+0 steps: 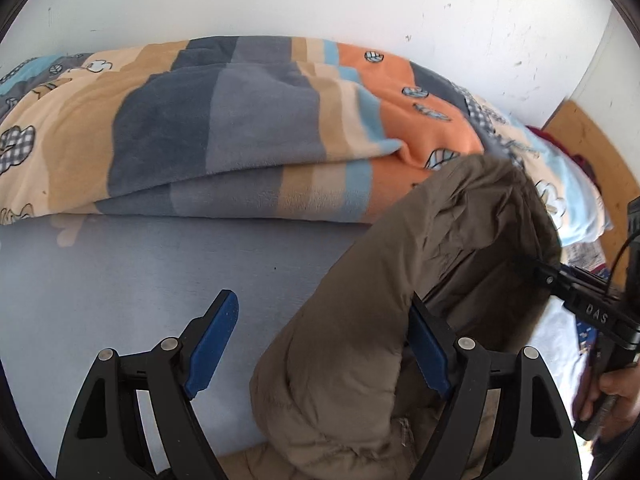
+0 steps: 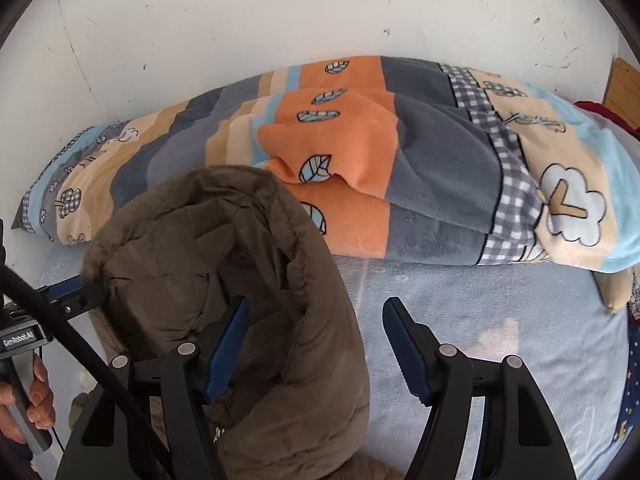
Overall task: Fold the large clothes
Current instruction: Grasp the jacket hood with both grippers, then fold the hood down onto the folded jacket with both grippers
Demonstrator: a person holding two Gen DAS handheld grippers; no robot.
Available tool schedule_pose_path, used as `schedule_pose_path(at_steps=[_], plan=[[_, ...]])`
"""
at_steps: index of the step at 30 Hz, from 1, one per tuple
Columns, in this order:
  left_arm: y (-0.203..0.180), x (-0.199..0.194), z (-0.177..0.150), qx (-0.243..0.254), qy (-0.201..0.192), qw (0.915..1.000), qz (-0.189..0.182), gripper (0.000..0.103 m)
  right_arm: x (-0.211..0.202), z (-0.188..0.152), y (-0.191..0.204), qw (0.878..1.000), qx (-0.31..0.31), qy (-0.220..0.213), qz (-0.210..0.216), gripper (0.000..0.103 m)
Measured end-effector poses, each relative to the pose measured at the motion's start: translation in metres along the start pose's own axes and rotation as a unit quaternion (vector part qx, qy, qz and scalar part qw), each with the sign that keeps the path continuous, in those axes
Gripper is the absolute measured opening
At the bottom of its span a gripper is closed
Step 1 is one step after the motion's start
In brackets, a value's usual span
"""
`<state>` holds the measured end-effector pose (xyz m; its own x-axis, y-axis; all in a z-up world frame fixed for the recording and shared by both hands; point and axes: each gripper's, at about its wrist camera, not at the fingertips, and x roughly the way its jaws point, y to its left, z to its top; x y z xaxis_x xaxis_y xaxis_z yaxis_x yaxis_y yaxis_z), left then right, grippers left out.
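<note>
A brown padded jacket (image 1: 384, 280) with its hood end lies on a light blue bed sheet (image 1: 140, 264); it also shows in the right wrist view (image 2: 248, 280). My left gripper (image 1: 320, 344) is open, its right finger (image 1: 430, 350) against the jacket's folded edge, which bulges between the jaws. My right gripper (image 2: 316, 350) is open, its left finger (image 2: 228, 354) inside the hood opening, with the hood's right rim between the jaws. The right gripper's tip (image 1: 532, 266) also shows in the left wrist view, touching the hood.
A rolled striped fleece blanket (image 1: 248, 132) in orange, grey and tan lies along the white wall (image 1: 320, 0) behind the jacket; it also shows in the right wrist view (image 2: 420, 168). A wooden headboard (image 1: 584, 136) stands at the far right. Bare sheet (image 2: 500, 320) lies right of the jacket.
</note>
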<state>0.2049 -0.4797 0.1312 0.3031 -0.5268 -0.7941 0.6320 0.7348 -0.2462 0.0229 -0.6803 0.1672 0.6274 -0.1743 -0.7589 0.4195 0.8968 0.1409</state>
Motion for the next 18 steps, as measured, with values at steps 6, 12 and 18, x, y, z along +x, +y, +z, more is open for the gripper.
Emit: schedule_pose_path(at_steps=[6,12,18], plan=[[0.004,-0.014,-0.018,0.008,-0.032,0.9995,-0.004,0.015,-0.018,-0.016,0.009,0.999,-0.025,-0.028,0.021,0.012],[-0.004,-0.086,-0.046,0.030,-0.037,0.9984,-0.029,0.015,-0.083,-0.040,0.024,0.996,-0.055,-0.055,0.034,0.011],[-0.030,-0.166,-0.091,0.074,-0.041,0.9959,-0.032,0.015,-0.163,-0.085,0.033,0.992,-0.085,-0.075,0.047,0.011]])
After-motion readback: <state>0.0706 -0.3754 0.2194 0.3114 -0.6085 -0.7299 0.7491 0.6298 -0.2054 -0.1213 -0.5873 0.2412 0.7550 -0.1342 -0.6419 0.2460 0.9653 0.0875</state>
